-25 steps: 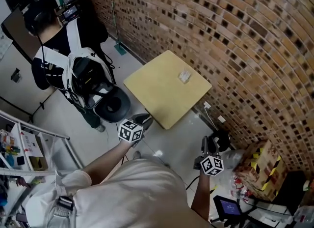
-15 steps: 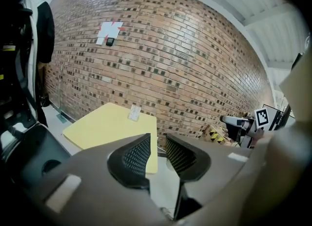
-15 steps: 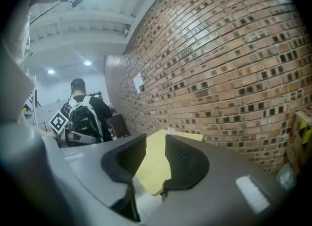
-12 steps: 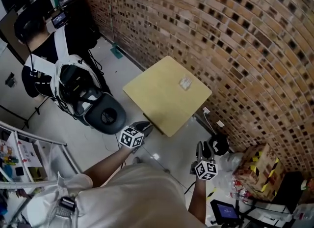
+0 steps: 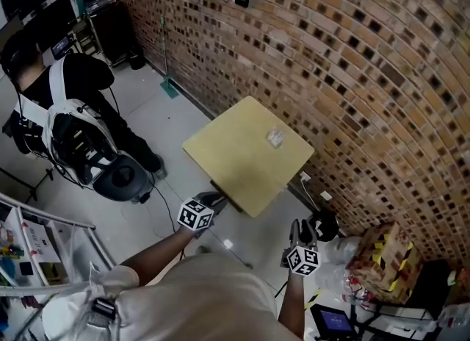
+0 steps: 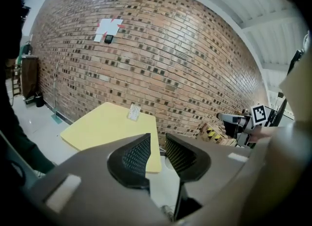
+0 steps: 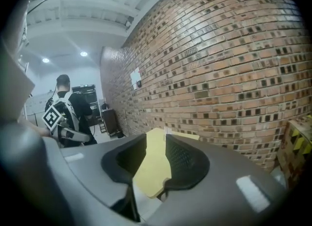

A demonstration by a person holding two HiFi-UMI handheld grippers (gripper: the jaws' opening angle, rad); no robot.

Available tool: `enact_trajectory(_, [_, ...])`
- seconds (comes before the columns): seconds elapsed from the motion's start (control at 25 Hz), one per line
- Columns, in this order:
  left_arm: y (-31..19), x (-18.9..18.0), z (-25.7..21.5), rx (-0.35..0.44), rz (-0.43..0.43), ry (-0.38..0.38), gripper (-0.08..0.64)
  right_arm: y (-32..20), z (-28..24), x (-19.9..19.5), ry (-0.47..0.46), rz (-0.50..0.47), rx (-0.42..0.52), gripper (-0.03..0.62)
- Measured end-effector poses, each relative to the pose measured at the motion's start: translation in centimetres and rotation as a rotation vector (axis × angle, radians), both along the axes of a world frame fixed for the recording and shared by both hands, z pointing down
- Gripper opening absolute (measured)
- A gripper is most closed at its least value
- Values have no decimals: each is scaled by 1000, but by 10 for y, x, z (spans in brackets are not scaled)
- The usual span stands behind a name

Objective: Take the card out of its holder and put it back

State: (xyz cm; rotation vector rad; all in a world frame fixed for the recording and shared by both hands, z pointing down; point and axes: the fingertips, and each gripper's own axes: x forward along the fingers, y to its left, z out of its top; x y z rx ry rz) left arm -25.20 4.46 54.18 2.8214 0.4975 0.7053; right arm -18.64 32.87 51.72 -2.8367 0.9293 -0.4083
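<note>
A small clear card holder with a white card stands near the far edge of the square yellow table, close to the brick wall. Both grippers hang in the air short of the table's near edge. My left gripper is by the near corner, open, with nothing between its jaws. My right gripper is off the table's right side over the floor, also open and empty. The left gripper view shows the holder far ahead on the table. In the right gripper view the holder is a tiny white shape.
A brick wall runs behind the table. A person with a backpack is at the left. A cardboard box with yellow-black tape and a black round object sit on the floor at the right. A wire shelf stands lower left.
In the head view both grippers have drifted slightly lower, the right one also leftward. The person at the left has shifted further left. Both grippers stay open and empty.
</note>
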Motion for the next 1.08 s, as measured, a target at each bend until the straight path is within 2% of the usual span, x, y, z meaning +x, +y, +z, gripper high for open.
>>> enact_trajectory(0.2, [4,-8,15,40,56,-35,117,-9,6,-3,-6,-29,-113,78])
enact_trajectory(0.4, [13,-4,21,49,73,-44,117,-13,-5,-2,37,-68,-146,63])
enact_trajectory(0.6, [31,-3,24,43,80,-42,117,-6,-3,-5,41,-76,-185,42])
enact_trajectory(0.72, [41,-3,16,57,84,-3,107,-1,5,-11,17,-80,-179,40])
enact_trajectory(0.92, [58,-8,16,65,93,3,107,10,16,-21,-3,-89,-154,40])
enact_trajectory(1.08, [80,-23,24,79,125,-44,107,16,29,-31,-37,-106,-138,40])
